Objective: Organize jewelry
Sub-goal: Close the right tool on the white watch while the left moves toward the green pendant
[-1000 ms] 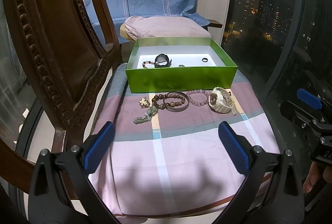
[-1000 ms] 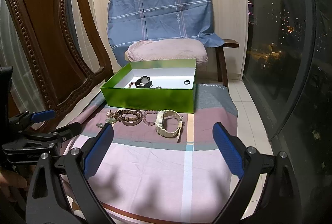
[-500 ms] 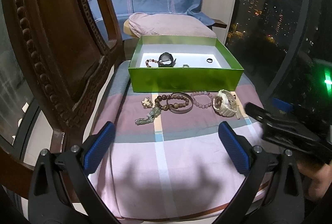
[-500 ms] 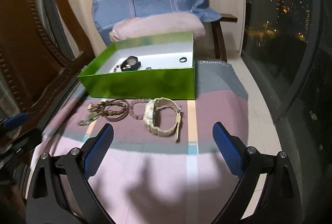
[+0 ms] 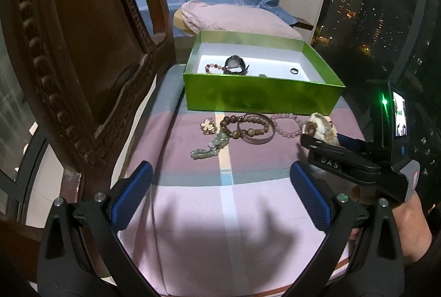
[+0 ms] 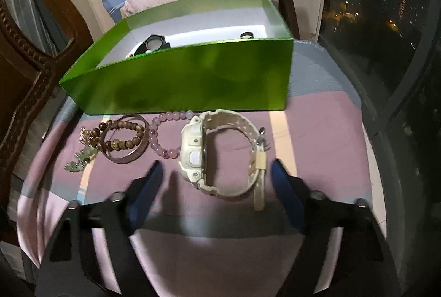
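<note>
— Starting nearest us: where do our grippers stand?

— Our right gripper [image 6: 213, 173] is low over the striped cloth [image 6: 220, 255], and its jaws are closing. The watch [image 6: 220, 153] lies partly between the blue pads [image 6: 284, 186], but we see no pad pressing on it yet, so we hold nothing there. Our left gripper [image 5: 220, 197] hangs back with its jaws wide apart and nothing between them.

— And which way does the watch lie from the right gripper?

— Straight ahead and just past the fingertips. It rests on its side: the cream case faces the left pad, the strap loops round toward the right pad, and the loose strap end trails back toward us beside that pad. We judge the loop's long axis runs roughly along the gripper's pointing line, so the jaws close across its narrower width.

— Which hand is nearer?

— The right, clearly. In the left wrist view the right gripper's tip sits right at the watch, while the left gripper is well short of the whole row.

— What sits beside the watch?

— The pink beads [image 6: 165, 131] touch or nearly touch the case on the left, then the bangle [image 6: 126, 142] with brown beads [image 6: 124, 131] across it. We think the left pad may brush the pink beads.

— And farther on?

— The green box [image 6: 193, 76], just beyond the row, already holding a dark watch [image 6: 155, 43] and a ring [image 6: 246, 35]. That is likely where the watch goes.
</note>
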### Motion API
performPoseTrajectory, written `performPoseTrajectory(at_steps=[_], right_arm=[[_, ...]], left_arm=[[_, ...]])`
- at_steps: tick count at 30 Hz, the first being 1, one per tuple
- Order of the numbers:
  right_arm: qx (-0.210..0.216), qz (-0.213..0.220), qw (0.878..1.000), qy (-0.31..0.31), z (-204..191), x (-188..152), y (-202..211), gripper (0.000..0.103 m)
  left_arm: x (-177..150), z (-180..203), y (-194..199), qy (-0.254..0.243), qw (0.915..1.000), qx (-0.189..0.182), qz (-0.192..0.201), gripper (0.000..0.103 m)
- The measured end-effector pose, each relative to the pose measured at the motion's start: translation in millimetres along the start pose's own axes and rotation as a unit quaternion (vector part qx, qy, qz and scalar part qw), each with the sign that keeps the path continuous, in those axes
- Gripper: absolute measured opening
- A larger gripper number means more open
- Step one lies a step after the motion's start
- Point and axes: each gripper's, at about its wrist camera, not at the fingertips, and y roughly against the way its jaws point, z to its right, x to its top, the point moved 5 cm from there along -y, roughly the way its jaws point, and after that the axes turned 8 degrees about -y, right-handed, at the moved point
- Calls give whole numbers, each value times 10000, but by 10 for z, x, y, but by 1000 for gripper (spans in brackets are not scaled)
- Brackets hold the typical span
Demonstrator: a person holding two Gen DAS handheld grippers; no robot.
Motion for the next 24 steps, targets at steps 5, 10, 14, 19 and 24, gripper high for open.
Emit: performPoseTrajectory(at_steps=[5,10,14,19,24], right_arm=[[55,48,10000,2,10,-2,21,55],[211,273,9994,-34,31,8,270,54],[437,432,9981,-111,70,52,534,54],[568,567,9966,-175,159,48,754,54],[702,690,9949,-204,229,70,945,54]], left_arm=[[-17,-23,-135,-4,9999,59,-125,99],[-3,4,-237,-159,9997,120,-144,99],[-4,-36,-450,-197,9994,204,-219,92],[-41,-86,-784,-213,9980,272,-538,73],[-95,-54,-954,-312,9967,226,-719,43]])
